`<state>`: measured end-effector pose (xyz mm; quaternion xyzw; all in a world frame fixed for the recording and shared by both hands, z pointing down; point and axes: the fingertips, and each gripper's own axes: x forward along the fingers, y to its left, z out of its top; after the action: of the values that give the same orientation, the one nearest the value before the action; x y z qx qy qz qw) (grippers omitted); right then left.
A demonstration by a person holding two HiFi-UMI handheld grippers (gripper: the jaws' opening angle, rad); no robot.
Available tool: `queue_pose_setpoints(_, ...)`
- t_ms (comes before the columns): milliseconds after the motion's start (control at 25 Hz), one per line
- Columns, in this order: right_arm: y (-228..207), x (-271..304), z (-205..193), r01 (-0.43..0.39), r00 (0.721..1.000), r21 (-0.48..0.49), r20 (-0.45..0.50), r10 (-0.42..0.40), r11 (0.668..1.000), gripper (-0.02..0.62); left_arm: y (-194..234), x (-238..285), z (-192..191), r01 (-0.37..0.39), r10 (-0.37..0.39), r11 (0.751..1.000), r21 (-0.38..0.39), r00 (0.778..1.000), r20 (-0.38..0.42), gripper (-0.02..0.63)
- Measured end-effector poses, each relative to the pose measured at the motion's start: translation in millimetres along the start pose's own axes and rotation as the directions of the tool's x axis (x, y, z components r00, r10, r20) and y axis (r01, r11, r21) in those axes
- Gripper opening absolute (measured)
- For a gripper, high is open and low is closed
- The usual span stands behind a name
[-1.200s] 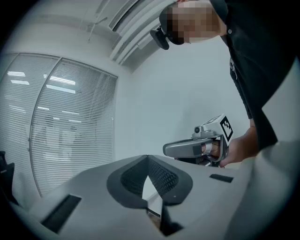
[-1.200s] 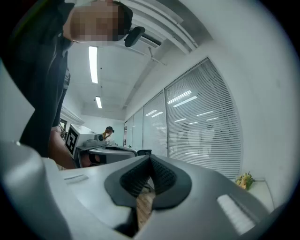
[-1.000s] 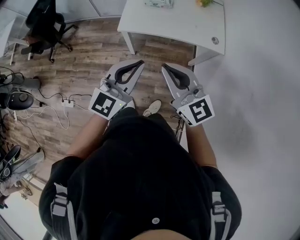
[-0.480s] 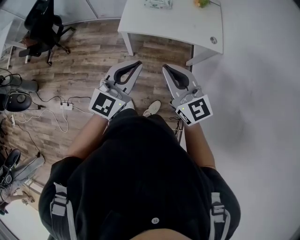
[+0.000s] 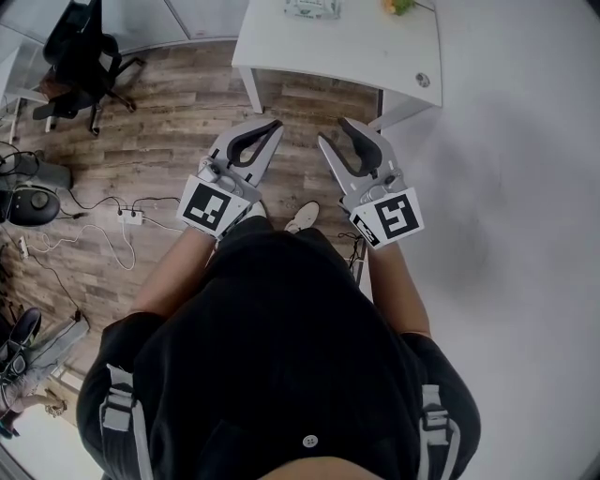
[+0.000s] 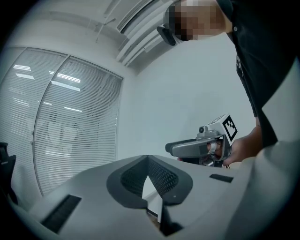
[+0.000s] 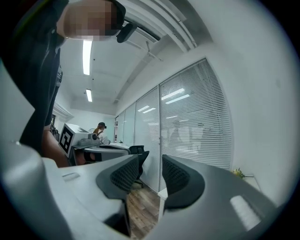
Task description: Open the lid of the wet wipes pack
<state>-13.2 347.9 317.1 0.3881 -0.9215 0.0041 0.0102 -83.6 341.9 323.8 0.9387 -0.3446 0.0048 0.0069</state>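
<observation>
The wet wipes pack (image 5: 312,7), pale green, lies on the far part of the white table (image 5: 356,47), cut by the head view's top edge. Both grippers are held level over the wooden floor, short of the table and apart from the pack. My left gripper (image 5: 275,126) is shut, its pads meeting at the tip (image 6: 147,158) with nothing in them. The jaws of my right gripper (image 5: 336,132) have just been opening and now stand open, with a clear gap (image 7: 150,165) and nothing between them. Each gripper view shows the other gripper beside it.
A small yellow-green thing (image 5: 398,6) lies on the table near the pack. A black office chair (image 5: 80,56) stands at the far left. Cables and a power strip (image 5: 127,216) lie on the floor. A pale wall (image 5: 525,187) fills the right side.
The right gripper's jaws, shut in both earlier frames, have spread apart. The left gripper has kept still and shut.
</observation>
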Motion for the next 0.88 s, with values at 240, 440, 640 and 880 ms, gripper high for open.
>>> queue_pose_setpoints(240,-12,9,-6,0.009,1.0,0.006,-0.005,-0.009,1.0,0.247,9,10,-5,0.005,-0.005,1.0,0.002,1.0,-0.004,0.008)
queue_pose_setpoints(440,-25,3,-7,0.019,1.0,0.01,-0.005,-0.019,1.0,0.31,2,20,-6,-0.002,0.002,1.0,0.002,1.0,-0.003,0.008)
queue_pose_setpoints(640,-42,-5,-1,0.021,1.0,0.005,0.002,-0.021,1.0,0.31,-2,35,-1,-0.011,0.011,1.0,0.0,1.0,-0.002,0.008)
queue_pose_setpoints(880,-44,-4,5,0.002,1.0,0.001,0.005,-0.002,1.0,0.31,-2,37,6,-0.022,0.022,1.0,0.006,1.0,-0.004,0.008)
